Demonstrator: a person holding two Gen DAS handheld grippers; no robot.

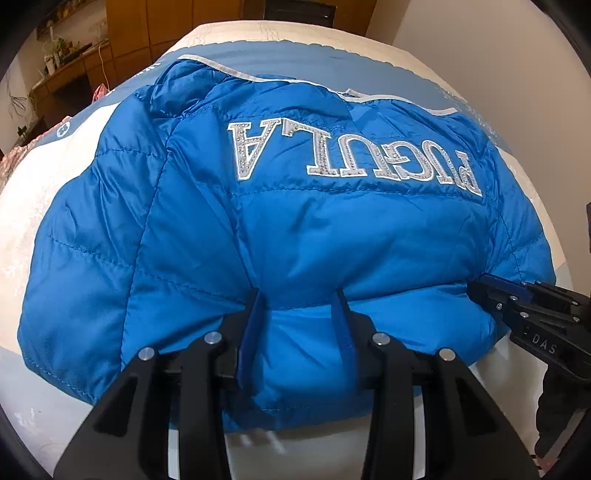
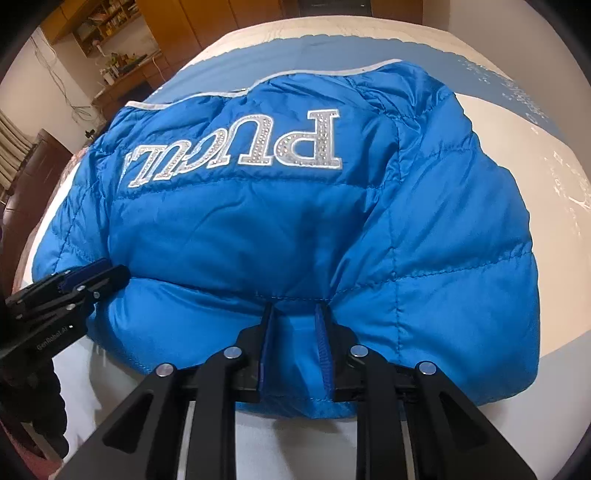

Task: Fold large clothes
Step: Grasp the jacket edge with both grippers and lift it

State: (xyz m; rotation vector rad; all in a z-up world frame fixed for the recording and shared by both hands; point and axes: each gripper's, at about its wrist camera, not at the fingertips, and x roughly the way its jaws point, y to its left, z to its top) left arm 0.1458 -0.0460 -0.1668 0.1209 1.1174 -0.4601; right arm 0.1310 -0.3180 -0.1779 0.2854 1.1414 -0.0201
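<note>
Across the bed (image 1: 44, 206) in front of me lies a blue puffer jacket (image 1: 295, 229), back upward, its long axis running away from both claws and its silver lettering (image 1: 354, 155) upside down. Nearest me is its edge, bunched between my fingers. My left claw (image 1: 297, 321) pinches that edge; my right claw (image 2: 295, 325) pinches it just beside, further right. Nothing blocks a fold away from me. Wooden cabinets (image 2: 207, 33) stand beyond.

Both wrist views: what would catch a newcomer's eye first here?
A bright blue puffer jacket fills both views, spread on a cream and blue bed cover. Silver studded lettering runs upside down across its back. The left tongs and right tongs each straddle a bunch of its near edge.
</note>
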